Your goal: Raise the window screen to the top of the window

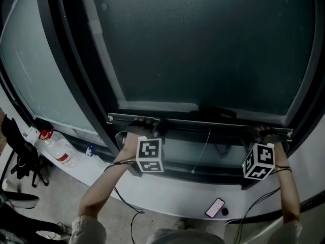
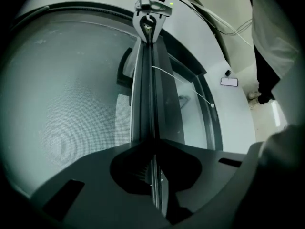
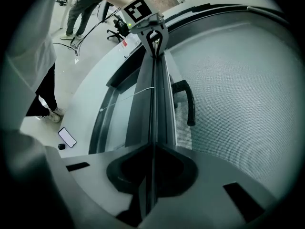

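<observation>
The window screen (image 1: 203,44) is a dark mesh panel that ends in a thin metal bottom bar (image 1: 203,122), which lies low in the window frame. My left gripper (image 1: 143,123) holds the bar near its left end. In the left gripper view the jaws of the left gripper (image 2: 153,144) meet on the bar (image 2: 148,94), which runs away to the right gripper (image 2: 151,20). My right gripper (image 1: 264,132) clamps the bar near its right end. In the right gripper view the right gripper (image 3: 153,147) pinches the bar (image 3: 155,99), with the left gripper (image 3: 155,35) at its far end.
A thin pull cord (image 1: 200,154) hangs from the bar's middle. A black window handle (image 3: 187,101) sits behind the mesh. A phone (image 1: 215,207) lies on the white sill (image 1: 167,194). Plastic bottles (image 1: 53,146) stand at the left, by a black chair (image 1: 20,156).
</observation>
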`<control>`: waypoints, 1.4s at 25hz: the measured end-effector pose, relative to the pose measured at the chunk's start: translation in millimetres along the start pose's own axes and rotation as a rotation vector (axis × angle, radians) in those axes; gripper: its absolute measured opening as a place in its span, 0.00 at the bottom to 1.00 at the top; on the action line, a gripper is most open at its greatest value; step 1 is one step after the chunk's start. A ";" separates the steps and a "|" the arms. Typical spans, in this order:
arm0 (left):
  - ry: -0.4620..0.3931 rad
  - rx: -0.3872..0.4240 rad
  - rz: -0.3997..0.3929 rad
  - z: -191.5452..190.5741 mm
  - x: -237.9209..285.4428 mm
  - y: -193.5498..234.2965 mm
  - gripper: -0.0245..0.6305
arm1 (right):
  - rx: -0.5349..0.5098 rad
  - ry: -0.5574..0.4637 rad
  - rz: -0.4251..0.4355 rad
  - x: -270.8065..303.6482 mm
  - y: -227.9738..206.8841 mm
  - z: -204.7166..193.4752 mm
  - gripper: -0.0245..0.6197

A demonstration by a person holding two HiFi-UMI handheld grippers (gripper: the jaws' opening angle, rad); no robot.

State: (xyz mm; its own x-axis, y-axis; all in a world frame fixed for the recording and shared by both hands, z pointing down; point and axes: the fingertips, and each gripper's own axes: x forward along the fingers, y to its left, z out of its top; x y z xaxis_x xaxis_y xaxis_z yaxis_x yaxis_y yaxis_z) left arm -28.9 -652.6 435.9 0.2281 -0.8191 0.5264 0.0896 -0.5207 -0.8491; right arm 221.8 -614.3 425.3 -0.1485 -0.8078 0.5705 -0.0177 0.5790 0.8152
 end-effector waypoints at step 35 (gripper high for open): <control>0.019 -0.045 0.074 3.3 -79.8 151.6 0.07 | 0.030 0.060 -0.064 -90.7 -146.4 17.9 0.06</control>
State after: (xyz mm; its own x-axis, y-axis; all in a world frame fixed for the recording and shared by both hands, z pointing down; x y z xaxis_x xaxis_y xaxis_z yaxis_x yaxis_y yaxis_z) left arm -30.3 -665.4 265.0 0.2143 -0.8599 0.4633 0.0290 -0.4685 -0.8830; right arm 220.1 -623.8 252.4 -0.0866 -0.8478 0.5232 -0.0552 0.5285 0.8471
